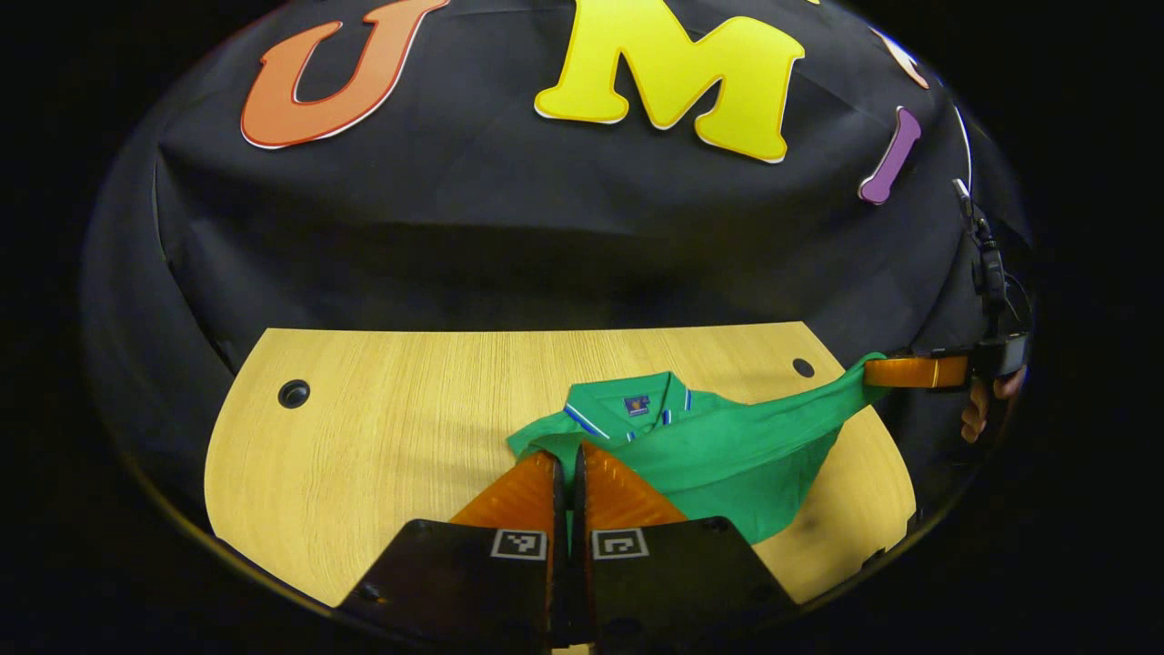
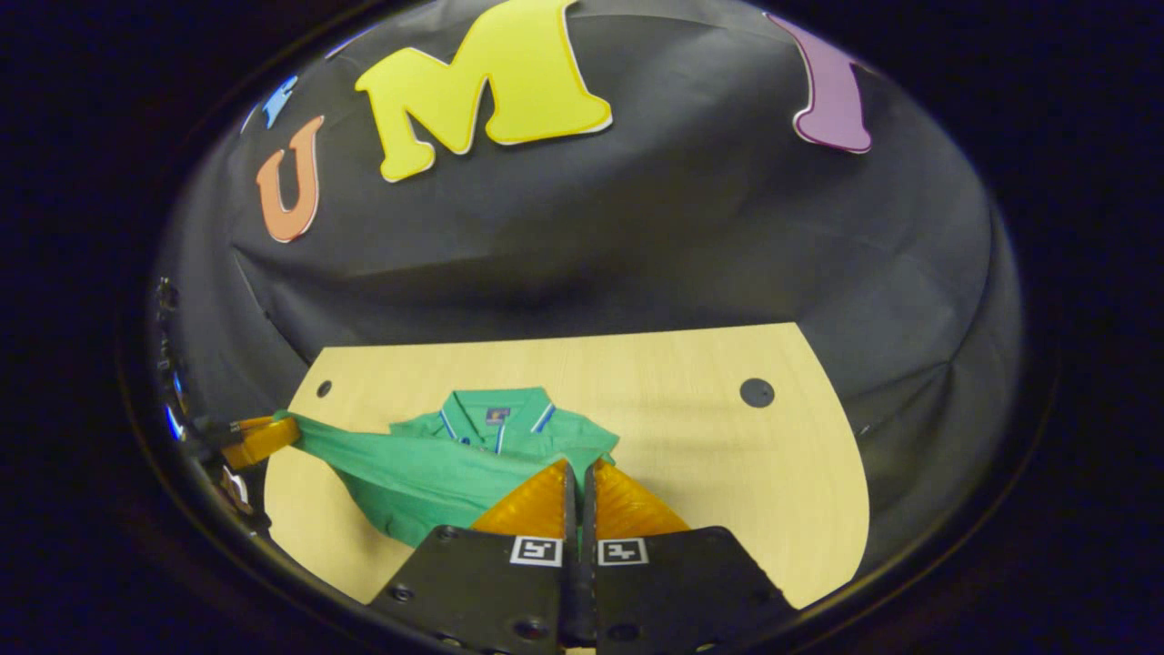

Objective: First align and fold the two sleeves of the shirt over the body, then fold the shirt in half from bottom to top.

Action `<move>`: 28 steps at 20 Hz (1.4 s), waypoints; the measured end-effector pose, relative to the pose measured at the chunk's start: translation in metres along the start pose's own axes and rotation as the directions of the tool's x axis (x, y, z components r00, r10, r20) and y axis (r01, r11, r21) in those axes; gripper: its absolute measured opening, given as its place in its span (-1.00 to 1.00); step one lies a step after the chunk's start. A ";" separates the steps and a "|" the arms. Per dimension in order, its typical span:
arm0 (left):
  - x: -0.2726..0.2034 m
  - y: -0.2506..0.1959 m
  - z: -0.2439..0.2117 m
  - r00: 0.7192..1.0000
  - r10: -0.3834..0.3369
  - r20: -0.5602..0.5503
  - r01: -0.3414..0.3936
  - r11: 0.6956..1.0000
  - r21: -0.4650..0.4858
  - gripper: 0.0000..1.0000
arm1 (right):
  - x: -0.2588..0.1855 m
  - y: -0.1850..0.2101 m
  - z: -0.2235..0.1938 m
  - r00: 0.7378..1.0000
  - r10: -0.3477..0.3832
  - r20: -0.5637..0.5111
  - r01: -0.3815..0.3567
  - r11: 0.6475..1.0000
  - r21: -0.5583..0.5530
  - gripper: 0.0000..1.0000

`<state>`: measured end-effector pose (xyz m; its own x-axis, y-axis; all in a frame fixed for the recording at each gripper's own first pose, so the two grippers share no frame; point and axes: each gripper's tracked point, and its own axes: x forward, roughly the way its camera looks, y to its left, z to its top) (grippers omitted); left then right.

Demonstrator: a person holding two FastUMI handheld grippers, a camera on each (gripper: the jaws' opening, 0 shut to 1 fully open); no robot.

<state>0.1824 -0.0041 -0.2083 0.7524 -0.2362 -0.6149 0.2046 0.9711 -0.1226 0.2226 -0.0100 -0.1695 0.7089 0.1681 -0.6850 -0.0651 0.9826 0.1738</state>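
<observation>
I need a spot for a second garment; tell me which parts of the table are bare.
In the left gripper view, the table is bare from the round hole across to the shirt, plus the far strip behind the collar. It is crowded around the shirt, where the left tongs and right tongs each pinch its cloth.

The near part of the shirt [image 1: 727,455] lies hidden behind the left tool [image 1: 570,452], and in the right gripper view behind the right tool [image 2: 578,466]. The small badge [image 1: 637,405] under the collar is too small to tell. A hand [image 1: 987,405] is cut off at the edge. The bench's [image 1: 382,428] near edge is cut off.
</observation>
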 end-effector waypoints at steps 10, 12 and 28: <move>0.047 0.020 0.018 0.994 0.071 0.081 -0.057 0.984 -0.167 -0.89 | 0.051 0.016 0.023 0.998 0.049 0.050 -0.044 0.995 -0.093 -1.00; 0.058 0.025 0.025 0.991 0.083 0.102 -0.063 0.981 -0.183 -0.89 | 0.060 0.015 0.032 0.996 0.049 0.076 -0.041 0.994 -0.102 -1.00; 0.107 0.066 -0.025 0.983 0.182 -0.035 -0.185 0.962 -0.200 1.00 | 0.124 -0.028 -0.061 0.995 -0.097 -0.031 0.093 0.989 -0.115 -0.68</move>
<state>0.2608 0.0360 -0.3018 0.7548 -0.0547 -0.6536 -0.0672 0.9848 -0.1600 0.2691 -0.0120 -0.3026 0.6895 0.0740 -0.7205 -0.0791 0.9965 0.0267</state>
